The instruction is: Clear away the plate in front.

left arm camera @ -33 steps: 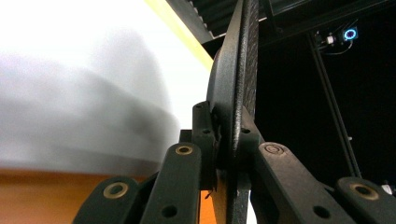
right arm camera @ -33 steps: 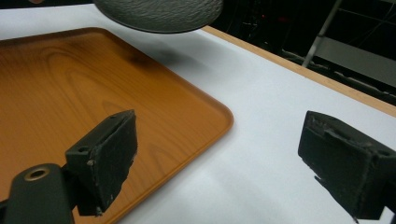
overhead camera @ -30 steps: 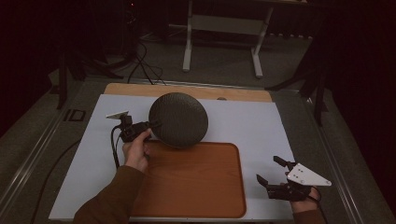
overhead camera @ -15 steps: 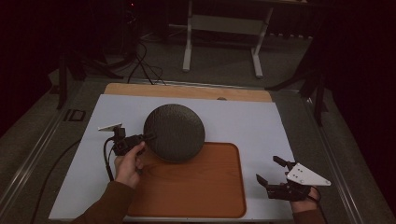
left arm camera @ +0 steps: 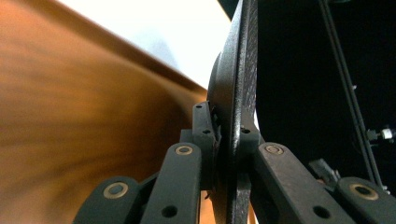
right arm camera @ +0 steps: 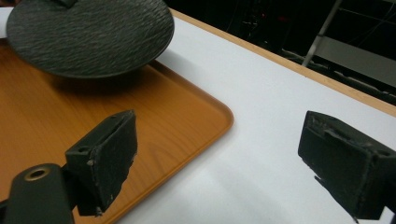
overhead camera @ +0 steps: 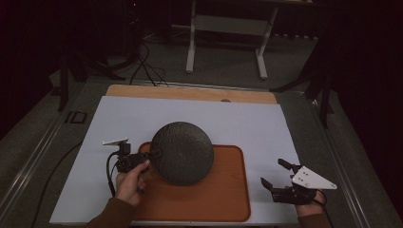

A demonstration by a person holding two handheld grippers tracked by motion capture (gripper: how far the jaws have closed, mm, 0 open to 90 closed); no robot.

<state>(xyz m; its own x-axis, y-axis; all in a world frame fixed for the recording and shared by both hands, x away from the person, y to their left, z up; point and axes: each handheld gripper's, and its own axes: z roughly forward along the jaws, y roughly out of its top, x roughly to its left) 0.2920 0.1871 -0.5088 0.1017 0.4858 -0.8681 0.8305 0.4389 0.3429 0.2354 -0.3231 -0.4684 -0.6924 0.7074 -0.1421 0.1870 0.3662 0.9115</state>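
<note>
A dark textured round plate [overhead camera: 183, 153] hangs over the left half of the orange-brown tray [overhead camera: 223, 199]. My left gripper [overhead camera: 153, 155] is shut on the plate's left rim; in the left gripper view the plate [left arm camera: 238, 93] stands edge-on between the two jaws, with the tray [left arm camera: 70, 116] blurred behind it. My right gripper [overhead camera: 275, 175] rests open on the white table cover at the right, nothing between its fingers. In the right gripper view the plate [right arm camera: 88, 35] floats above the tray [right arm camera: 182, 121], and my right gripper [right arm camera: 217, 158] points at the bare cover beside the tray's corner.
The white cover [overhead camera: 256, 128] lies on a wooden tabletop whose far edge [overhead camera: 190, 92] shows. A metal stand [overhead camera: 225, 28] and cables on the floor lie beyond the table. A person's left hand [overhead camera: 129, 183] and sleeve come in at the bottom.
My left gripper has carried the plate toward the near side and slightly down, from the cover behind the tray to over the tray's left half. The right gripper has stayed still.
</note>
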